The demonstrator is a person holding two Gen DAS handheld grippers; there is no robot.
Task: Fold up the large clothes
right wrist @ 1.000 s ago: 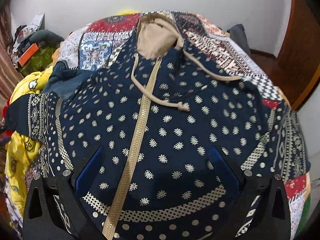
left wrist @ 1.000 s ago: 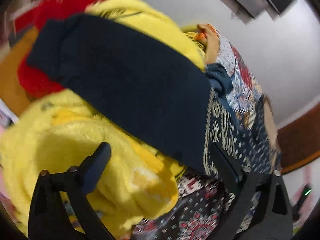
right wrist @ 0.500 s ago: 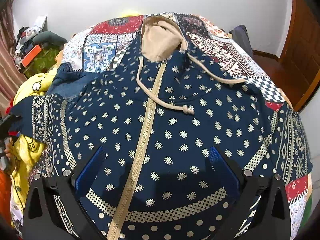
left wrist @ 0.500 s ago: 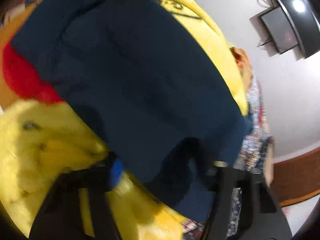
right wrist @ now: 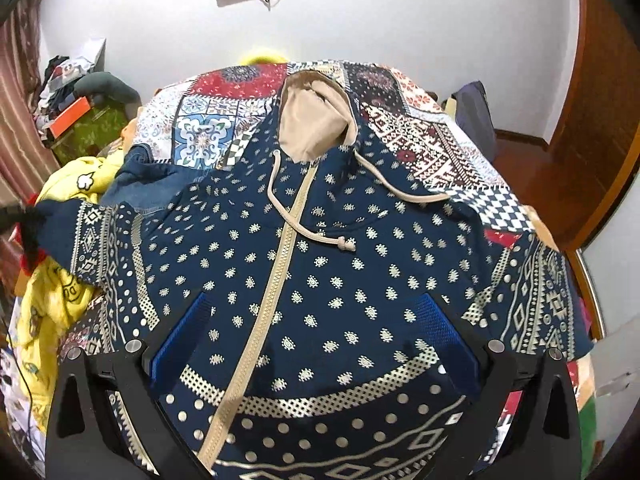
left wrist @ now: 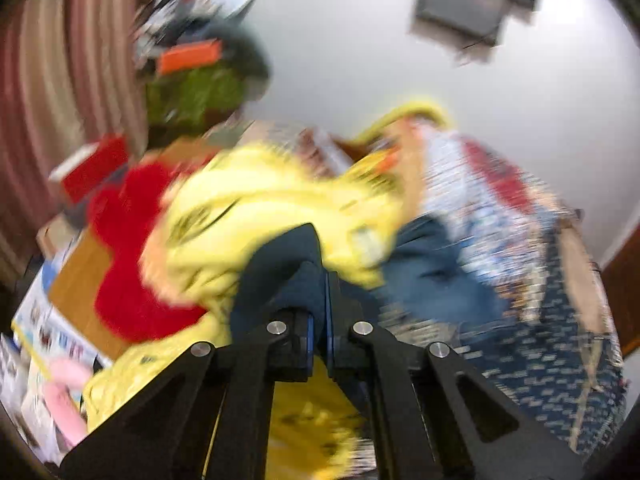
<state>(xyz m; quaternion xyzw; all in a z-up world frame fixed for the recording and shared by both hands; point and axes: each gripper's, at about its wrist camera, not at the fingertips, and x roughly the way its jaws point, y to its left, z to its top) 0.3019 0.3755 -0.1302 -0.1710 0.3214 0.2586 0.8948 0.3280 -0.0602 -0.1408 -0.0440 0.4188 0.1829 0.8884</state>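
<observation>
A navy patterned zip hoodie [right wrist: 328, 272] lies face up on the bed, with its beige hood [right wrist: 312, 124] at the far end and both sleeves spread. My right gripper [right wrist: 316, 340] is open above its lower front. My left gripper [left wrist: 318, 320] is shut on the dark cuff of the left sleeve [left wrist: 280, 268]; in the right wrist view it shows at the far left holding the sleeve end [right wrist: 52, 216]. The left wrist view is blurred.
A patchwork bedspread [right wrist: 224, 120] covers the bed. A yellow fleece garment [right wrist: 56, 312] and a red one [left wrist: 132, 248] are heaped at the left edge beside blue denim [right wrist: 148, 180]. Clutter and boxes [right wrist: 68, 112] stand at the far left. A wooden door [right wrist: 600, 120] is at the right.
My left gripper has shut on the sleeve cuff and is lifting it, swinging its view up fast. My right gripper has pulled back slightly and stays open.
</observation>
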